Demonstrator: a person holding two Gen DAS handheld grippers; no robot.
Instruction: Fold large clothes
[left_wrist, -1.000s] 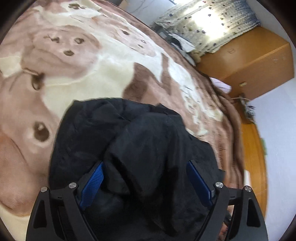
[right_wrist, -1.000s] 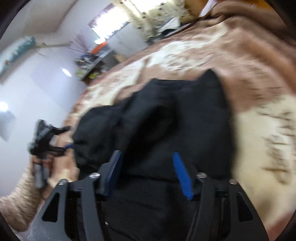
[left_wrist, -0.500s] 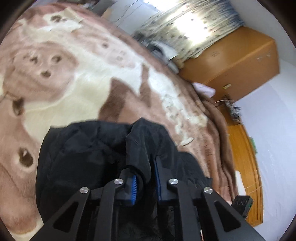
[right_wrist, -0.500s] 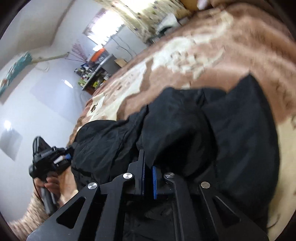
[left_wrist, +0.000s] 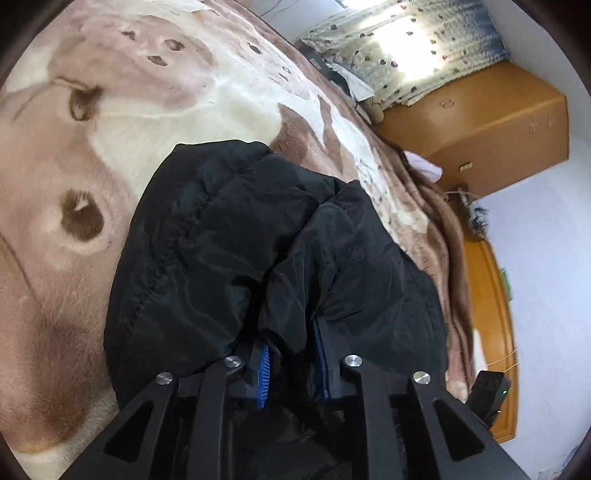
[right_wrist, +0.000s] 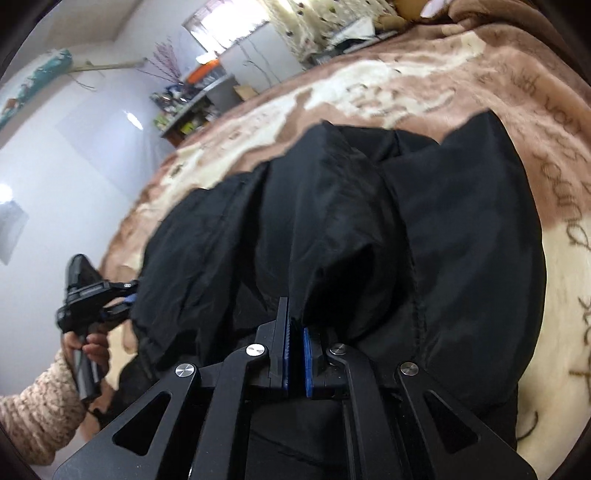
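A black padded jacket (left_wrist: 221, 240) lies bunched on a brown and cream plush blanket (left_wrist: 184, 92). My left gripper (left_wrist: 291, 343) has a thick fold of the jacket between its blue pads; the pads press on it while the jaws are opening slightly. In the right wrist view the jacket (right_wrist: 443, 240) fills the middle. My right gripper (right_wrist: 295, 328) is shut on a thin edge of the fabric. The left gripper (right_wrist: 92, 295) shows at the jacket's left end there, held by a hand (right_wrist: 88, 347) in a beige knitted sleeve (right_wrist: 33, 406).
The blanket (right_wrist: 406, 74) covers a wide bed. A wooden wardrobe (left_wrist: 480, 125) and a spotted curtain (left_wrist: 406, 48) stand beyond its far side. The wooden bed frame (left_wrist: 491, 295) runs along the right. A cluttered shelf (right_wrist: 184, 107) and a white cabinet (right_wrist: 258, 55) stand by the wall.
Both grippers went from wide open to closed on folds of the jacket. The left gripper has since dropped nearer the blanket, and its pads stand a little wider apart.
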